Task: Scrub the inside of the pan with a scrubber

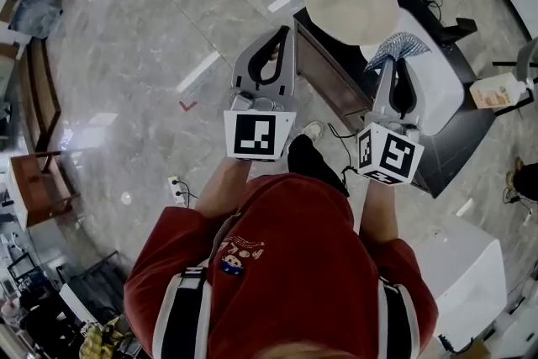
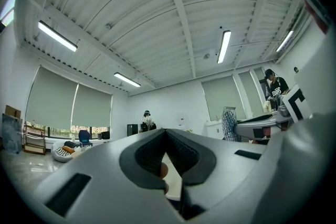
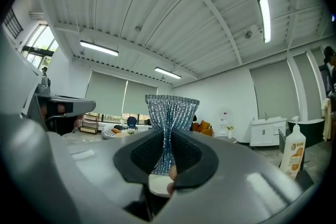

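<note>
A round cream pan [image 1: 349, 4] lies on a dark table [image 1: 332, 67] ahead of me in the head view. My right gripper [image 1: 393, 63] is shut on a glittery blue-silver scrubber [image 1: 395, 46], held just to the near right of the pan. In the right gripper view the scrubber [image 3: 169, 113] fans out above the closed right gripper [image 3: 168, 136]. The left gripper [image 1: 282, 36] is raised left of the table, and its jaws meet with nothing between them. In its own view the left gripper [image 2: 166, 134] points across the room. Neither gripper view shows the pan.
A soap bottle [image 3: 295, 150] stands at the right. A white cabinet [image 1: 471, 273] sits near my right side, and white furniture [image 1: 437, 88] lies beyond the table. Wooden furniture [image 1: 38, 189] lines the left. Two people [image 2: 274, 86] stand far off.
</note>
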The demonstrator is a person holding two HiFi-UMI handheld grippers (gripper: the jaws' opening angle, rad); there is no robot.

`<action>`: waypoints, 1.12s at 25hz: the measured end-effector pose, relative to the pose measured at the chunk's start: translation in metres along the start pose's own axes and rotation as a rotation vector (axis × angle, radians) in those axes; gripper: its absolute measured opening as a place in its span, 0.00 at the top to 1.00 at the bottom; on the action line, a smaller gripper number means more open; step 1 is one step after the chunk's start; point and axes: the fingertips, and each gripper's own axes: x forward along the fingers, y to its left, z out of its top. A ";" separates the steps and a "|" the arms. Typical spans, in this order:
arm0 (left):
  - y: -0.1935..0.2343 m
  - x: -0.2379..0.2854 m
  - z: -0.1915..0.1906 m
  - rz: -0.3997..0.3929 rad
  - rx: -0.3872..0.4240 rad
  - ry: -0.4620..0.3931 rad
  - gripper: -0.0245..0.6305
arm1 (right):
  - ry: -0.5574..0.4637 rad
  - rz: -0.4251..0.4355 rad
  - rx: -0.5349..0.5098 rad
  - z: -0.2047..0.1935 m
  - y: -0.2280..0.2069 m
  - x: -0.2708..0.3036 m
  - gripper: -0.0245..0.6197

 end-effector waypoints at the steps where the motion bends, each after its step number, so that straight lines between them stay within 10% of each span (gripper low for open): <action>1: -0.001 0.014 -0.002 -0.014 0.003 0.006 0.96 | 0.005 -0.013 0.005 -0.003 -0.005 0.009 0.87; 28: -0.014 0.254 -0.027 -0.396 -0.040 -0.014 0.96 | 0.062 -0.351 0.047 -0.028 -0.092 0.149 0.88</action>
